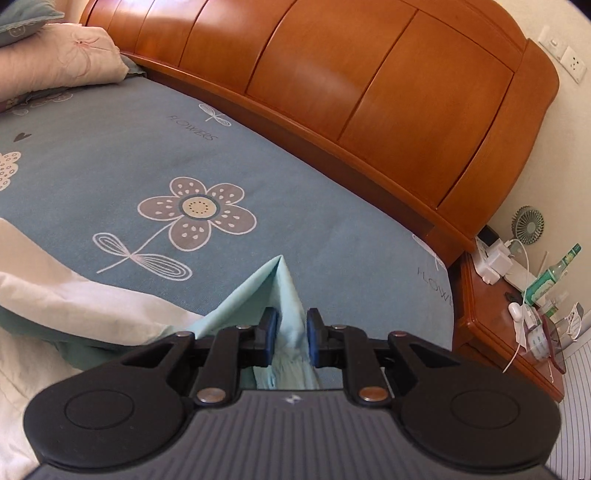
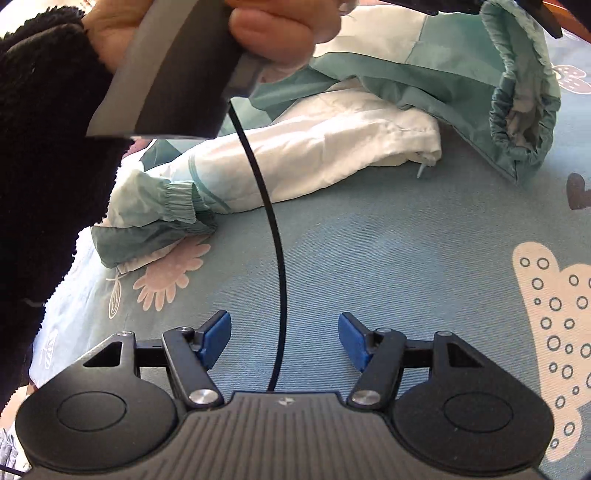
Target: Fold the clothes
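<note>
A teal and white jacket (image 2: 332, 140) lies crumpled on the blue flowered bedsheet (image 2: 388, 240). In the left wrist view my left gripper (image 1: 290, 332) is shut on a pale mint fold of the jacket (image 1: 266, 288), which rises to a point ahead of the fingers. In the right wrist view my right gripper (image 2: 284, 339) hovers open over bare sheet, nothing between its blue pads (image 2: 216, 332). One elastic-cuffed sleeve (image 2: 162, 218) lies ahead to its left. Another cuff (image 2: 524, 110) hangs lifted at the upper right. A hand (image 2: 280, 33) with a black fleece sleeve holds the other gripper's handle above.
A wooden headboard (image 1: 332, 92) runs along the far edge of the bed. Pillows (image 1: 55, 55) sit at the upper left. A wooden nightstand (image 1: 509, 314) on the right carries a small fan, bottles, chargers and cables. A black cable (image 2: 273, 240) hangs across the right wrist view.
</note>
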The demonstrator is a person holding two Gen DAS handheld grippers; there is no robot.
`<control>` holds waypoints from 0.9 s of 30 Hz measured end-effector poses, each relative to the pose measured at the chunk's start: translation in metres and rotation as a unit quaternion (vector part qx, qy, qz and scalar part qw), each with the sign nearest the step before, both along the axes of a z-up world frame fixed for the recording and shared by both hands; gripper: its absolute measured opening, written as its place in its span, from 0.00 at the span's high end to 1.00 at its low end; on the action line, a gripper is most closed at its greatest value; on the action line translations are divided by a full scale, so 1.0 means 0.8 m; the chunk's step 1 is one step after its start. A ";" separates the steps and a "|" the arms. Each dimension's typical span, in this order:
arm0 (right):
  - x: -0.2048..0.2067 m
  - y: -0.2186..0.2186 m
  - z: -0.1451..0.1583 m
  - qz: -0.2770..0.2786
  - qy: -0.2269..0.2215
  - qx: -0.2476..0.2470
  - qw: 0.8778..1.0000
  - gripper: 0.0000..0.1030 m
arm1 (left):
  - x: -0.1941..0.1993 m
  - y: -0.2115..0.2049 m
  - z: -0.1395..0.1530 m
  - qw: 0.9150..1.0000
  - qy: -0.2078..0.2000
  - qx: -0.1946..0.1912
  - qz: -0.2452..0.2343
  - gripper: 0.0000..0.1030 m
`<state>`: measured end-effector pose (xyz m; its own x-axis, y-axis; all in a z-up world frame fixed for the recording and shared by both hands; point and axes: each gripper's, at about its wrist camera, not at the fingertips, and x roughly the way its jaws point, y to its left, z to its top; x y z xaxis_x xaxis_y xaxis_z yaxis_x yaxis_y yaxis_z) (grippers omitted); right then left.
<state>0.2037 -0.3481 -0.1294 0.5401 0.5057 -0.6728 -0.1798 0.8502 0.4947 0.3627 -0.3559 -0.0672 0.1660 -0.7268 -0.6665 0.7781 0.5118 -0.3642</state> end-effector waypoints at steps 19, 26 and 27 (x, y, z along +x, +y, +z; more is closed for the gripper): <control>0.053 -0.120 0.028 -0.161 -0.065 0.005 0.985 0.33 | 0.009 0.074 0.026 0.997 0.008 0.067 0.031 0.52; 0.058 -0.144 0.041 -0.245 -0.049 -0.071 0.966 0.33 | -0.004 0.175 0.026 0.989 -0.017 0.125 0.077 0.48; 0.054 -0.143 0.043 -0.239 -0.049 -0.063 0.968 0.33 | -0.006 0.193 0.024 0.986 -0.020 0.139 0.086 0.48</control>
